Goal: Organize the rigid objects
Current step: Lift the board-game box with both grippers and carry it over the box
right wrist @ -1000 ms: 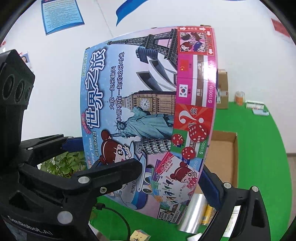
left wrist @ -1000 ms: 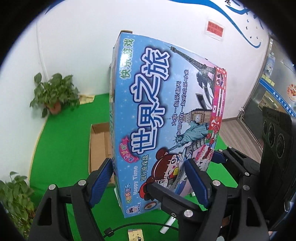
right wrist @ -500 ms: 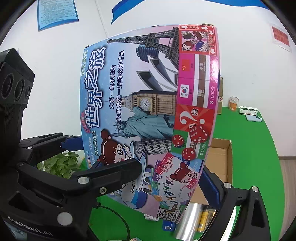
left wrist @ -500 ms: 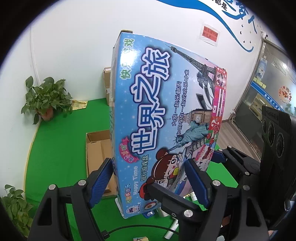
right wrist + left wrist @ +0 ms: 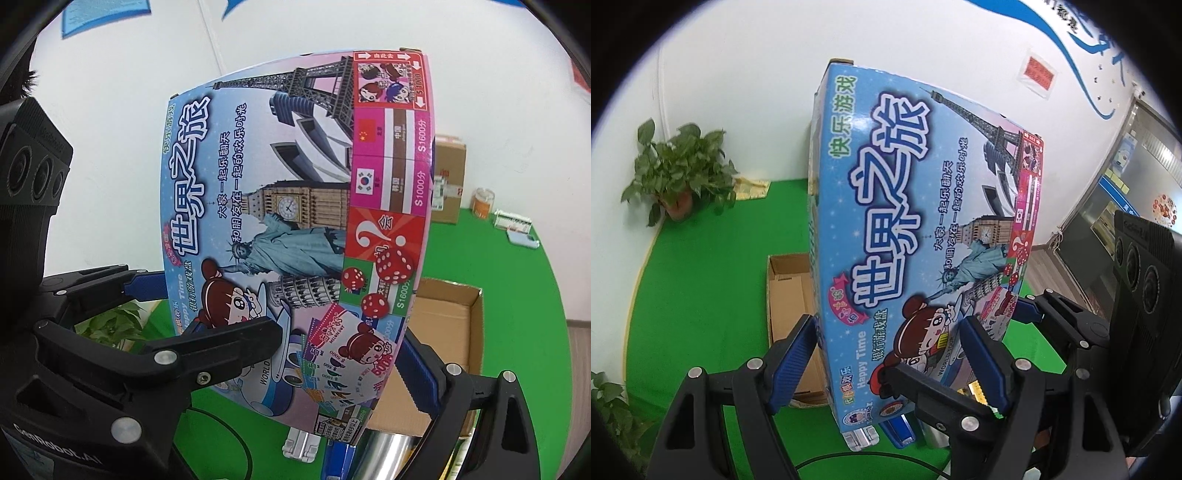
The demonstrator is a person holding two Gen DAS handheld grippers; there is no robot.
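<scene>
The game box [image 5: 923,229] reads "世界之旅", "Happy Time" — squares marked "$1000分", "$1600分".

Potted plant [image 5: 679,177] by white wall [image 5: 738,74]

Game box [image 5: 916,236] held between both grippers; open carton [image 5: 790,295] behind it.

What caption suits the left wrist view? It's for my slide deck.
Both grippers, left gripper and right gripper, clamp an upright board game box above an open cardboard box.
</scene>
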